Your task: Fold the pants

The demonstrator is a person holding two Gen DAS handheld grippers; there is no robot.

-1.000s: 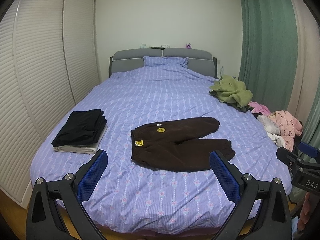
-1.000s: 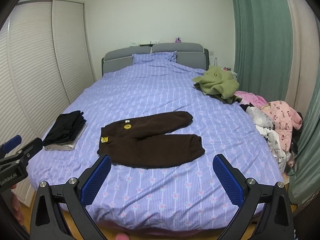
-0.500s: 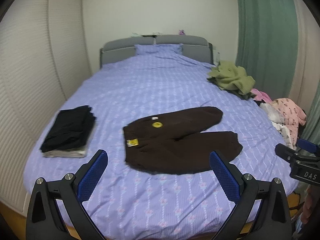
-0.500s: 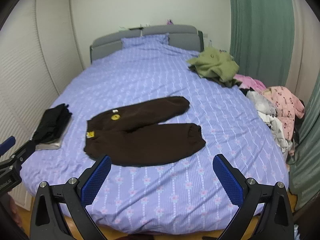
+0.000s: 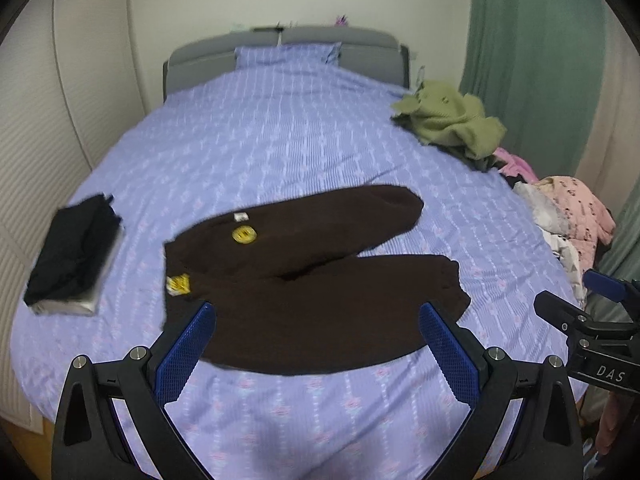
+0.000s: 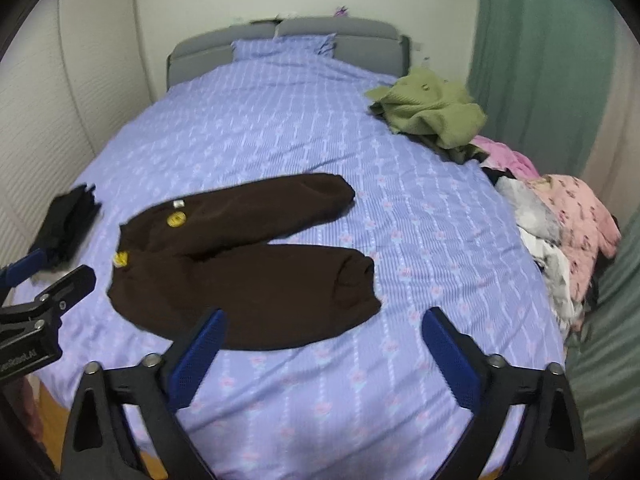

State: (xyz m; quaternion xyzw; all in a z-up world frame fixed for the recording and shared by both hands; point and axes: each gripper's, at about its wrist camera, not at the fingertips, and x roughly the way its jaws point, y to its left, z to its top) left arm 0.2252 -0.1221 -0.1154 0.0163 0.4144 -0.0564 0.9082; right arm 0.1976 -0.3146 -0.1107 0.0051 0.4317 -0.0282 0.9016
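Dark brown pants (image 5: 312,280) lie flat on the purple bedspread (image 5: 280,140), waist to the left with yellow patches, both legs spread to the right. My left gripper (image 5: 316,312) hovers open over the near leg's front edge, nothing between its blue pads. In the right wrist view the pants (image 6: 240,264) sit left of centre. My right gripper (image 6: 324,316) hangs over the bedspread (image 6: 400,208) just in front of the near cuff; its jaws are closing from wide, with nothing between them. Each gripper also shows at the other view's edge.
A folded black stack (image 5: 72,260) rests at the bed's left edge. A green garment (image 5: 448,120) and a pile of pink and white clothes (image 5: 572,212) lie along the right side. Green curtain (image 5: 532,60) on the right, slatted wardrobe doors (image 5: 36,128) on the left.
Both grippers have come forward and down toward the bed, so the pants fill more of each view. The right gripper's pads stand slightly closer together.
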